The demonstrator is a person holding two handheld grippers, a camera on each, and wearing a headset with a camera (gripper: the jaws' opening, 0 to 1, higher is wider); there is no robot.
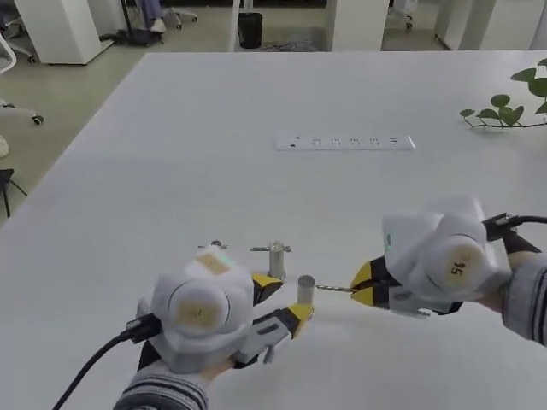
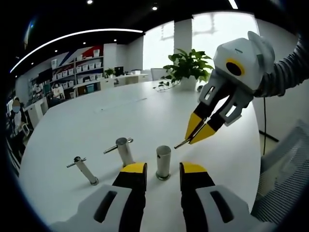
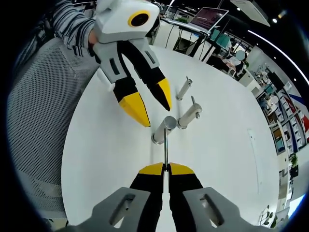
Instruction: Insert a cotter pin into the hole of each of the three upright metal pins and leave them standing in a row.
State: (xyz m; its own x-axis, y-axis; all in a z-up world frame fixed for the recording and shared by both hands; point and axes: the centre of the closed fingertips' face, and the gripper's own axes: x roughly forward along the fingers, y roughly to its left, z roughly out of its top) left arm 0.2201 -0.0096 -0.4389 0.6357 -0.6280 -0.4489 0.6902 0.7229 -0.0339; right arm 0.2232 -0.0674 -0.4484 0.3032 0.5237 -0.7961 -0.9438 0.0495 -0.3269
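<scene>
The right gripper is pinching its jaws together on a cotter pin, which is poking straight out of the tips toward the third metal pin. In the right gripper view the cotter's free end is lining up with the upper part of that pin. In the left gripper view it's sitting just beside the pin with a sliver of gap, so I'd say it isn't in the hole yet. The hole itself is too small to make out, so take that with a grain of salt.

The left gripper is holding its jaws spread, one on each side of that same pin. The tips are close to it but not clamping it, so my guess is it's getting ready to steady the pin, not gripping it.

Moving outward, the middle pin is standing just beside the third one with a cotter already crossing through near its top. The far pin is doing the same at the end of the line. All three are standing in a rough row on the white table.

So by my count it's two down and one to go. What's left is getting this last cotter through and backing both grippers off without tipping anything. The row is pretty tight, so the neighbour is looking like the easy one to bump.
</scene>
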